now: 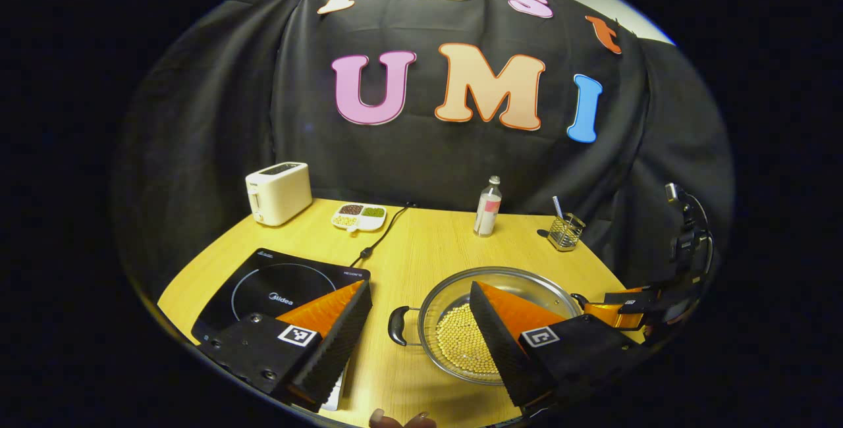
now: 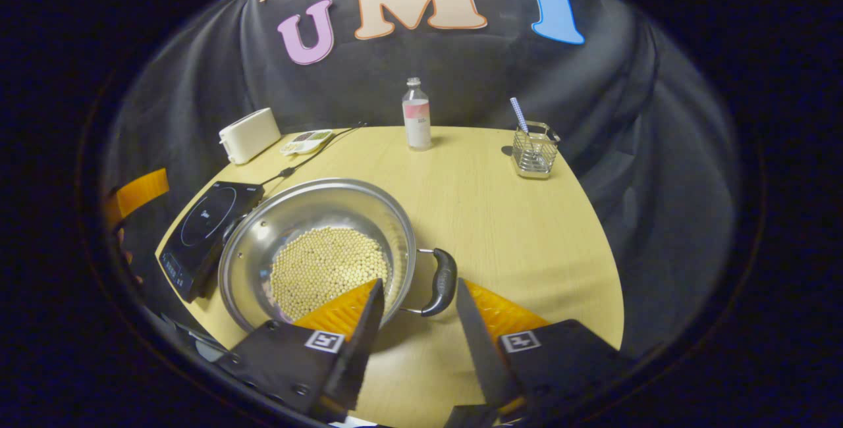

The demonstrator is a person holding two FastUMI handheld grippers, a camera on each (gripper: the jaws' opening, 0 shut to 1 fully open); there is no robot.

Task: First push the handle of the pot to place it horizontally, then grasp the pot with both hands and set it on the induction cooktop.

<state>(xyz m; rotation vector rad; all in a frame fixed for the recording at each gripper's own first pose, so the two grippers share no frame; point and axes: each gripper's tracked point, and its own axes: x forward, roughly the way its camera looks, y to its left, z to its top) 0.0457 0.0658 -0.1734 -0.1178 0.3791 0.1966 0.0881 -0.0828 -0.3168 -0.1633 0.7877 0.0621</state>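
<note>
A round steel pot of pale beads is flanked by two opened grippers.

The flat black glass induction cooktop (image 1: 280, 290) is seen leftmost on the wooden table (image 1: 435, 243). The left gripper (image 1: 418, 313), ribbed pads spread, straddles the looped black handle (image 1: 397, 326). The pot (image 2: 316, 247) sits beside the cooktop; the right gripper (image 2: 417, 306) is parted before the other handle (image 2: 441, 283).

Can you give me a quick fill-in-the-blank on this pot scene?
1. The pot holds small round yellow ____.
2. Its handles are coloured ____.
3. The cooktop lies on the side of the pot nearer the ____.
4. Both grippers' jaws stand ____.

Missing words: beans; black; toaster; open
</note>
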